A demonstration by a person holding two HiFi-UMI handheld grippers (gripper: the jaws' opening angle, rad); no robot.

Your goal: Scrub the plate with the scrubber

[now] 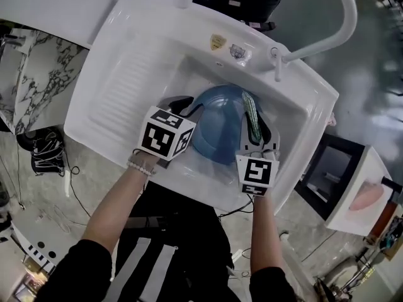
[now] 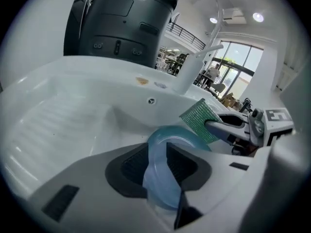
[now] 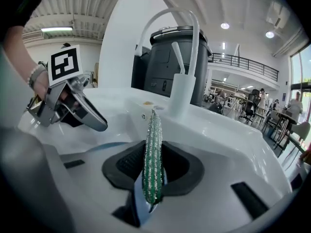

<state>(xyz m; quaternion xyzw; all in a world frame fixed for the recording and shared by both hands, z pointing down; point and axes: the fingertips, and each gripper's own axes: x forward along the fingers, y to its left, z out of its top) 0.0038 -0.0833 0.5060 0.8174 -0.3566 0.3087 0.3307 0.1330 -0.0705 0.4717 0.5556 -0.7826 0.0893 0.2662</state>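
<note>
The blue plate (image 1: 214, 128) sits tilted inside the white sink (image 1: 126, 74), nearer its front wall than its back wall. Its left rim stands edge-on between the jaws of your left gripper (image 1: 189, 109), which clamp it. The green scrubber (image 1: 252, 115) hangs over the plate's right rim with its thin edge up. Its long axis runs from the front wall toward the back wall, and your right gripper (image 1: 257, 136) is closed on it. So the plate's face lies left of and below the scrubber. I judge the coming stroke needs your right gripper to roll the scrubber's flat side leftward onto that face. I cannot tell whether scrubber and plate already touch.
</note>
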